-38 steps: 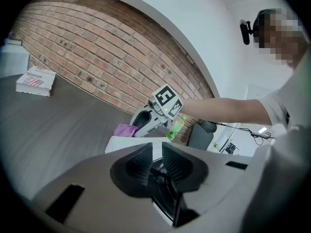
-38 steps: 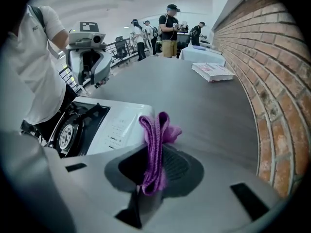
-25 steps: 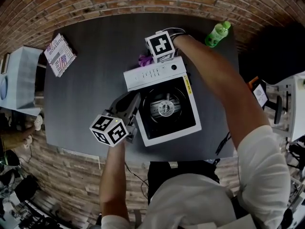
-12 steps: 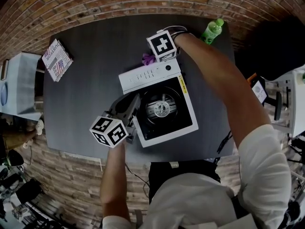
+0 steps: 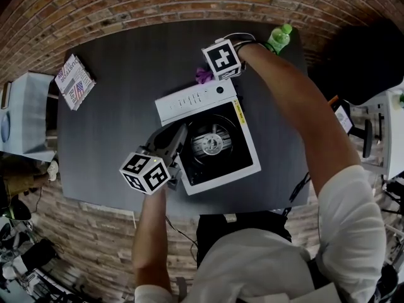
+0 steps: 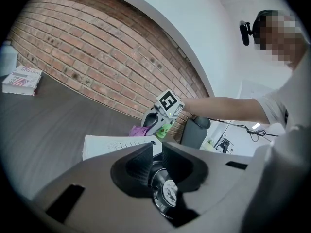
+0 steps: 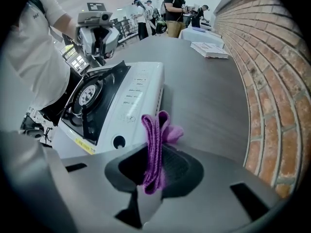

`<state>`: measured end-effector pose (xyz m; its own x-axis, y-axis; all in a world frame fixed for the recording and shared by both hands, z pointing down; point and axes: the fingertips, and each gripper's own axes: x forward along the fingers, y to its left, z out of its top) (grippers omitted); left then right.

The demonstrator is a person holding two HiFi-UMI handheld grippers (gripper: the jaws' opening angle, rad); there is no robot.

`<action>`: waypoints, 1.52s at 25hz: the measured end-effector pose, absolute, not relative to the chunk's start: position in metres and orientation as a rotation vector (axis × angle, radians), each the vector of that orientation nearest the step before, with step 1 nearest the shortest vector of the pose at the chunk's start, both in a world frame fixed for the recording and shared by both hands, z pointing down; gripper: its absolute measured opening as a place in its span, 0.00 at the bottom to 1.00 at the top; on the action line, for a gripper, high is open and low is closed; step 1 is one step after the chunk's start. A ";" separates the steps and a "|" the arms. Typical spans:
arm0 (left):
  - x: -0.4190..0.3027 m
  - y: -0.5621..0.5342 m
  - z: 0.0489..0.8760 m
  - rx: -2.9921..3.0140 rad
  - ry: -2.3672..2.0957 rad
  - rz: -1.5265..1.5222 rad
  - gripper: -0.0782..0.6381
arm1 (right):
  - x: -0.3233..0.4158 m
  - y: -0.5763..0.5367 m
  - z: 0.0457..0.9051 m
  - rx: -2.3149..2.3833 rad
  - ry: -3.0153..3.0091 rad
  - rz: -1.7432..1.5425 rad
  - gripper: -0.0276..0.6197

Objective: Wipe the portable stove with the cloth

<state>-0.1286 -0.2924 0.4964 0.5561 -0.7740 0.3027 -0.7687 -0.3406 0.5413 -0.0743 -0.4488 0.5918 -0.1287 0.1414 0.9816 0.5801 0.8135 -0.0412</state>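
The white portable stove (image 5: 192, 101) with its black burner well sits mid-table. My left gripper (image 5: 179, 139) rests at the stove's left rim, jaws closed to a thin slit on that rim; in the left gripper view (image 6: 158, 155) the burner (image 6: 167, 194) shows just beyond. My right gripper (image 5: 206, 73) hovers behind the stove's control panel, shut on a folded purple cloth (image 5: 202, 77). In the right gripper view (image 7: 154, 154) the cloth (image 7: 155, 130) stands up between the pads, close to the stove's knob corner (image 7: 119, 141); whether it touches the stove I cannot tell.
A green bottle (image 5: 278, 38) stands at the table's far right corner. A printed box (image 5: 74, 81) lies at the far left of the dark table (image 5: 120, 125). A brick wall (image 7: 272, 72) runs along the table's far edge. Several people stand in the background (image 7: 175, 8).
My right gripper has shifted a little to the right along the stove's back edge with the cloth in it. The left gripper and the stove hold their places.
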 end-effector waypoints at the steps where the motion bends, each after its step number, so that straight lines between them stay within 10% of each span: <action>1: -0.128 -0.292 0.496 2.144 -1.232 -0.010 0.19 | -0.072 -0.450 0.591 -0.567 -1.677 -0.416 0.17; 25: -0.117 -0.282 0.479 2.183 -1.200 -0.024 0.19 | 0.035 -0.470 0.570 -0.361 -1.506 -0.412 0.17; 38: -0.135 -0.254 0.467 2.201 -1.183 -0.020 0.19 | -0.037 -0.427 0.506 -0.017 -1.970 -0.284 0.18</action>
